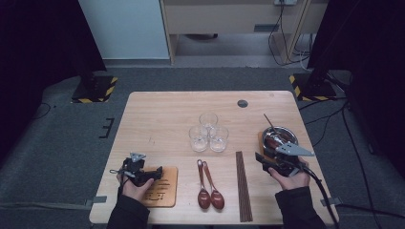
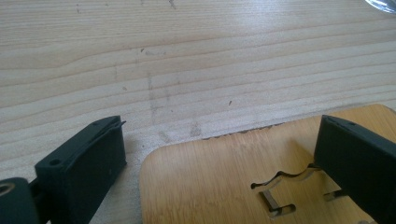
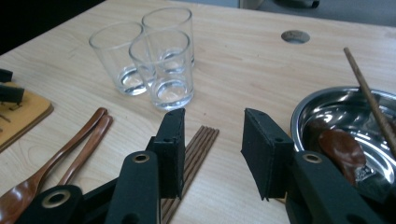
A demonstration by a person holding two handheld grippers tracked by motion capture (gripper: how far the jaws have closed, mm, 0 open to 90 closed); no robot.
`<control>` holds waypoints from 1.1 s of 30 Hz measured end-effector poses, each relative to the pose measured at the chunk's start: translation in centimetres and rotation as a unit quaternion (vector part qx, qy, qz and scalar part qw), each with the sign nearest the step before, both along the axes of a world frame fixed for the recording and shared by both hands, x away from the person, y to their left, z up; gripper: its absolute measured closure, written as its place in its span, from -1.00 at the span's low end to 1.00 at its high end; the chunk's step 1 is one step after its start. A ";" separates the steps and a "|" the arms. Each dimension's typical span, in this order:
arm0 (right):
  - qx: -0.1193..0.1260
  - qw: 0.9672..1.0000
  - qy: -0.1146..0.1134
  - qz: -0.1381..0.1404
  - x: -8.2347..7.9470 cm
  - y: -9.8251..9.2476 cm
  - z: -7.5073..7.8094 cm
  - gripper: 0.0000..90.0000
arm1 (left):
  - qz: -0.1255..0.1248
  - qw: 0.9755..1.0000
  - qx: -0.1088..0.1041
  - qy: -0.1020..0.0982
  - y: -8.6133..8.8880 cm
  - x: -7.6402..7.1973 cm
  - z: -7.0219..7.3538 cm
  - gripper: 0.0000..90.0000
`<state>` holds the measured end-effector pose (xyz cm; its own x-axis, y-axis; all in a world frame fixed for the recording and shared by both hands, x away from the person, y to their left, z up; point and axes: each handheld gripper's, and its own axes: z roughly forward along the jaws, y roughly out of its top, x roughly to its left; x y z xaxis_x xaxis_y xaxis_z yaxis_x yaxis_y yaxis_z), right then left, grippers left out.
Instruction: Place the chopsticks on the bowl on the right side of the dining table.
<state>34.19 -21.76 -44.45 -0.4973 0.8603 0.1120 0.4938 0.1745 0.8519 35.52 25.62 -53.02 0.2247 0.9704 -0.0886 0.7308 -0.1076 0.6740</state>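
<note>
Your right gripper (image 3: 212,154) fingers apart, empty, over chopsticks (image 3: 189,163) lying flat on desk (image 1: 157,119). Thin, stiff, slippery: pinch near middle. Left gripper (image 2: 224,163) fingers apart around wooden coaster (image 2: 224,186).

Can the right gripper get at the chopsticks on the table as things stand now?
Probably yes. The right gripper stands open with nothing between its jaws, just above the chopsticks, which lie flat and bare beside the metal bowl.

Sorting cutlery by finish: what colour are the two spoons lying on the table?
Glossy reddish-brown spoons, clearest in the high view.
</note>
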 end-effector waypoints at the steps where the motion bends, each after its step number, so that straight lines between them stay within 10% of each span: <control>1: 0.003 1.000 0.002 0.001 0.0 0.0 -0.1 0.33 | 0.000 1.000 0.000 0.000 0.0 0.0 0.0 -0.97; 33: -0.032 0.998 0.054 0.018 -1.0 1.7 -4.7 0.34 | 0.000 1.000 0.000 0.000 0.0 0.0 0.0 -0.97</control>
<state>33.18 -20.08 -49.18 -0.5154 0.8496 0.1122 0.5745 0.2454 0.7808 35.52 25.62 -53.02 0.2251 0.9703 -0.0886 0.7307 -0.1080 0.6741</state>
